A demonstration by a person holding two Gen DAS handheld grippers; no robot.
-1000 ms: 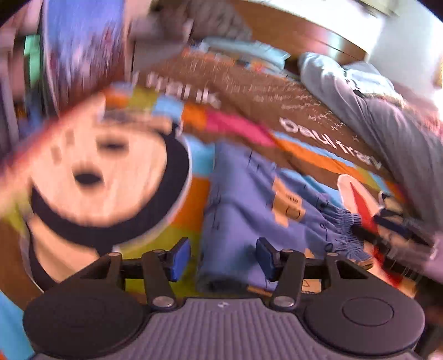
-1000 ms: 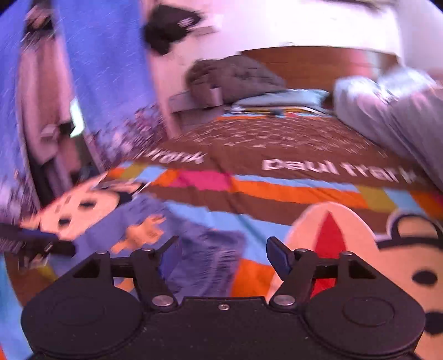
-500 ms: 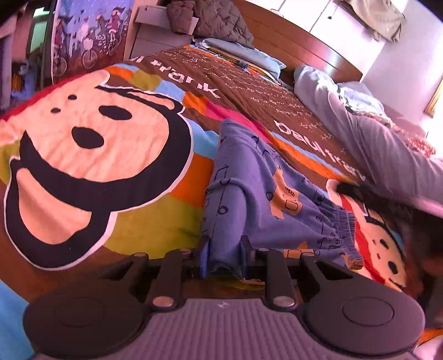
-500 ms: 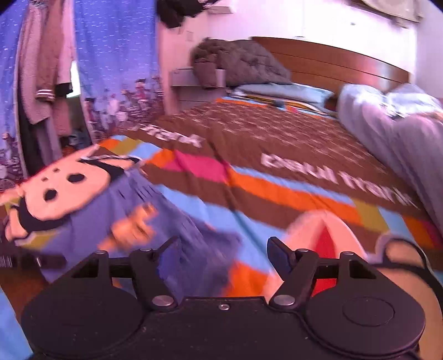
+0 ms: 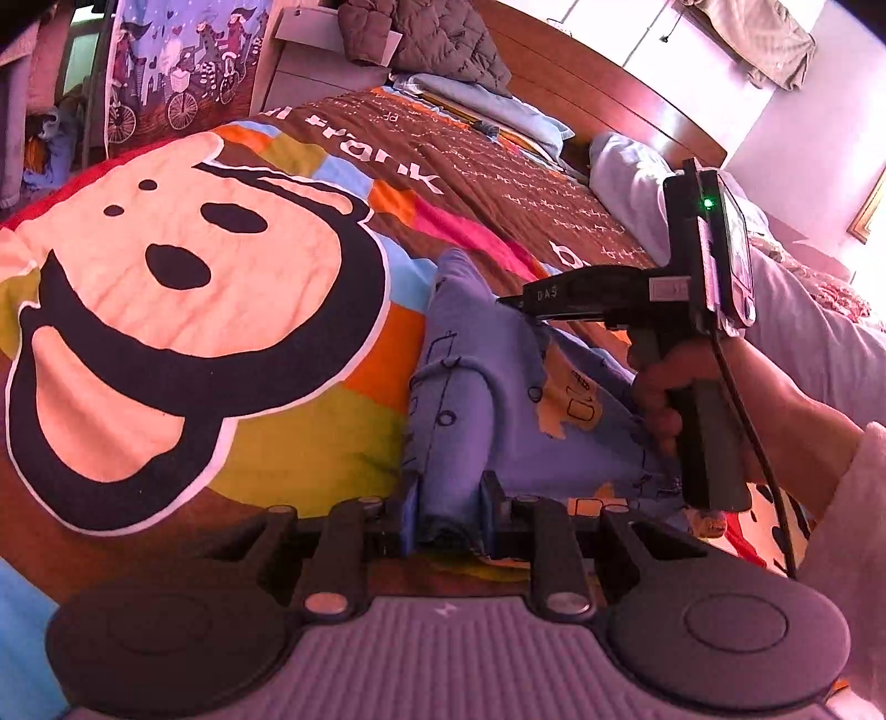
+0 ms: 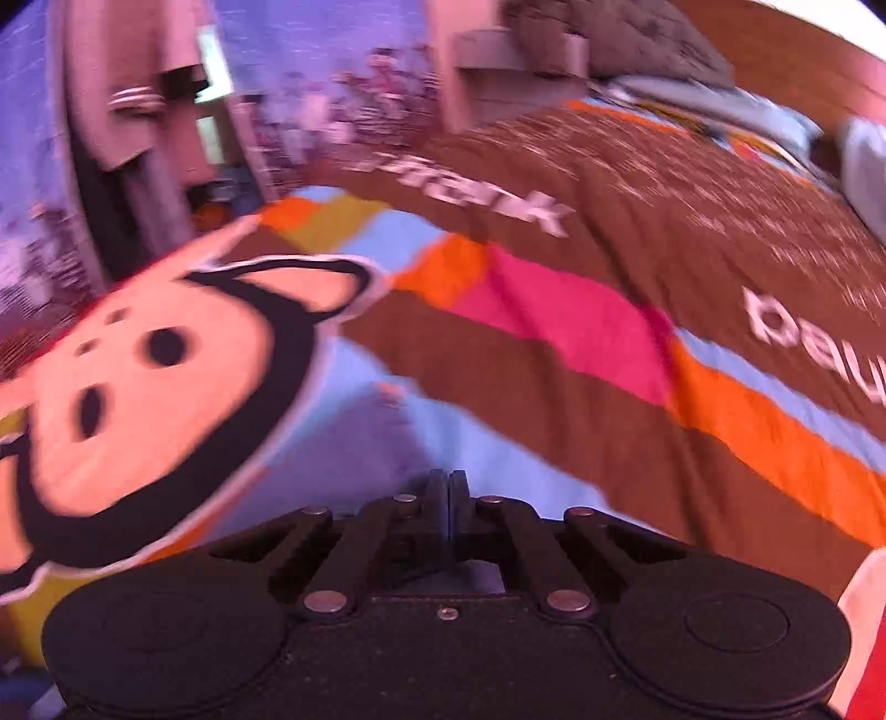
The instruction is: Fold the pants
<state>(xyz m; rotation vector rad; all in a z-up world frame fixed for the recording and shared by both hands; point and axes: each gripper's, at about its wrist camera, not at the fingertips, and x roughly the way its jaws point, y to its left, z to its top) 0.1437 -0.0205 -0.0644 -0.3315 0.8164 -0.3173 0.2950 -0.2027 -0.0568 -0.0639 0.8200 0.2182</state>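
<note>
Blue cartoon-print pants (image 5: 476, 387) lie folded lengthwise on a bright cartoon bedspread (image 5: 194, 310). My left gripper (image 5: 447, 509) is shut on the near end of the folded cloth, which bulges up between its blue pads. My right gripper (image 5: 506, 301), held by a hand (image 5: 659, 387), reaches in from the right with its tip at the pants' far part. In the blurred right wrist view its jaws (image 6: 447, 487) are pressed together over bluish cloth (image 6: 387, 437). I cannot tell whether any fabric is pinched between them.
A grey duvet (image 5: 803, 310) is bunched along the bed's right side. A wooden headboard (image 5: 609, 83), pillows and a dark quilted jacket (image 5: 432, 39) are at the far end. A nightstand (image 5: 310, 61) and a printed curtain (image 5: 183, 72) stand beyond the left edge.
The left gripper went from open to shut on the pants' near fold, then held still. The right gripper swept left across the bed, its jaws shut, and it now shows over the pants.
</note>
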